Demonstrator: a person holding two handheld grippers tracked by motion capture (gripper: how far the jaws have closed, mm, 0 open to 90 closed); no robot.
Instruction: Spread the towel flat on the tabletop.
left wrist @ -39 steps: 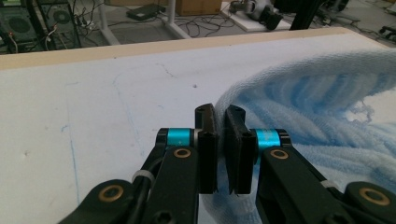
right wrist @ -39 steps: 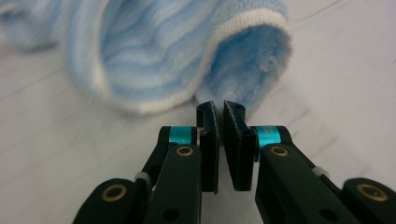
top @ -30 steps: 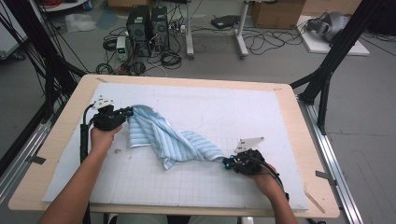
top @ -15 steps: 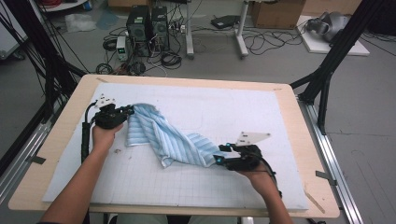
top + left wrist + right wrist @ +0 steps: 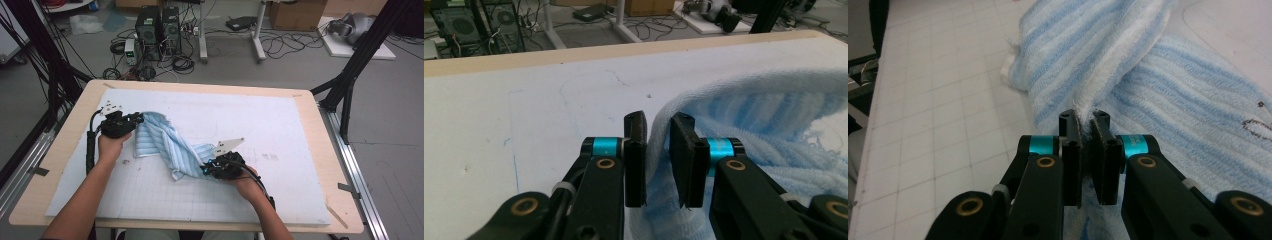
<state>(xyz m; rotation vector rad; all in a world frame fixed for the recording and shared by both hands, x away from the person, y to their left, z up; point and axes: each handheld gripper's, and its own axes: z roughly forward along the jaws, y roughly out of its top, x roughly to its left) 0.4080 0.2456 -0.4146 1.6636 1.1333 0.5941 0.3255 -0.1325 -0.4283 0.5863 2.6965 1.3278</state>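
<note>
A light-blue striped towel lies crumpled on the white mat, running from upper left to lower right. My left gripper is at the towel's upper-left end. In the left gripper view its jaws have just been opening, with a raised towel edge standing loosely between the pads. My right gripper is at the towel's lower-right end. In the right gripper view its jaws have just closed, and it is shut on a pinched fold of towel.
The white gridded mat covers a wooden table. Bare mat stretches to the right and along the front. Beyond the far edge the floor holds computers and cables. Black frame legs stand at the right.
My right gripper has moved left along the towel toward its middle, and the towel's lower-right end has bunched up. The left hand has kept still.
</note>
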